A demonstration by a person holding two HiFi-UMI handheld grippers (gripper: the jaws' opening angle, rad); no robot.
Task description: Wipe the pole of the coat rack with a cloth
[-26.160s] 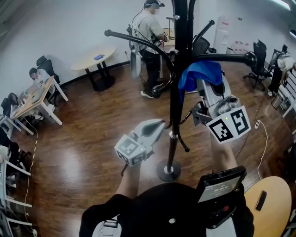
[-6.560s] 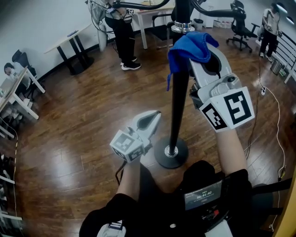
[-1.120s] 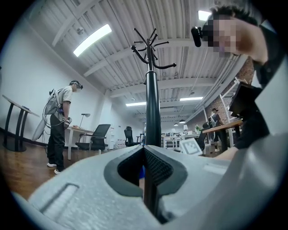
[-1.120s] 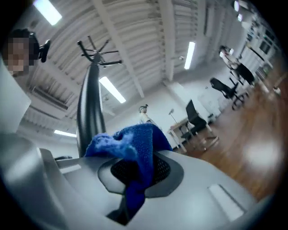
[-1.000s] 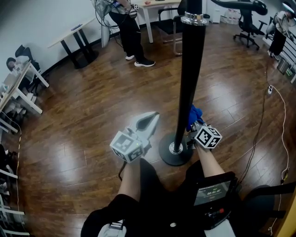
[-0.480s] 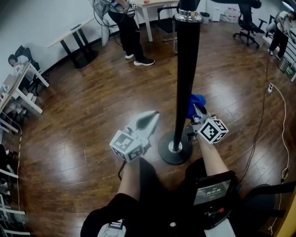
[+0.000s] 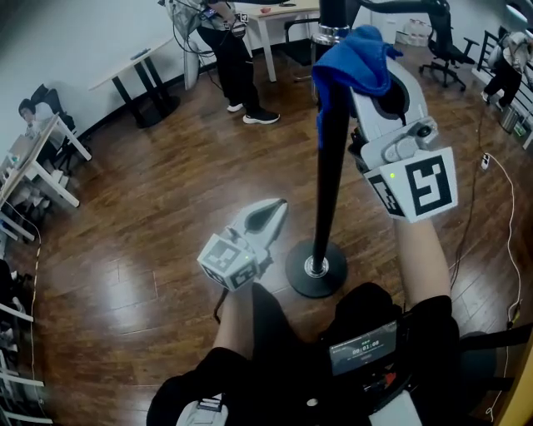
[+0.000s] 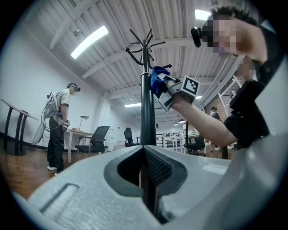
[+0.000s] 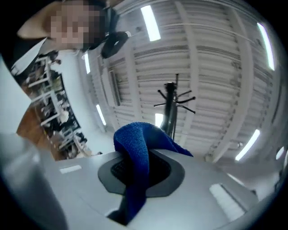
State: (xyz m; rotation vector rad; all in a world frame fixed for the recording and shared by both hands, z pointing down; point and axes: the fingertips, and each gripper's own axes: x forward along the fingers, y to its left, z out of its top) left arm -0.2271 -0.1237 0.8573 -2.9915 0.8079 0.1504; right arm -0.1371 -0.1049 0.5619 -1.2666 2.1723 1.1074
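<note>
The coat rack's black pole (image 7: 331, 158) rises from a round base (image 7: 316, 269) on the wood floor. My right gripper (image 7: 368, 65) is held high against the pole's upper part, shut on a blue cloth (image 7: 354, 60) that drapes over its jaws and touches the pole. In the right gripper view the cloth (image 9: 135, 152) hangs from the shut jaws, with the pole (image 9: 169, 112) and its hooks beyond. My left gripper (image 7: 273, 210) is shut and empty, low and left of the pole. The left gripper view shows the pole (image 8: 146, 108) straight ahead and the cloth (image 8: 157, 80) up on it.
A person (image 7: 226, 50) stands at the back beside a white desk (image 7: 279, 17). A round table (image 7: 137, 66) and desks with a seated person (image 7: 33, 108) are at the left. An office chair (image 7: 441, 46) and a floor cable (image 7: 491, 175) are at the right.
My right gripper has risen with the cloth from near the base to the upper part of the pole. The left gripper has stayed in place.
</note>
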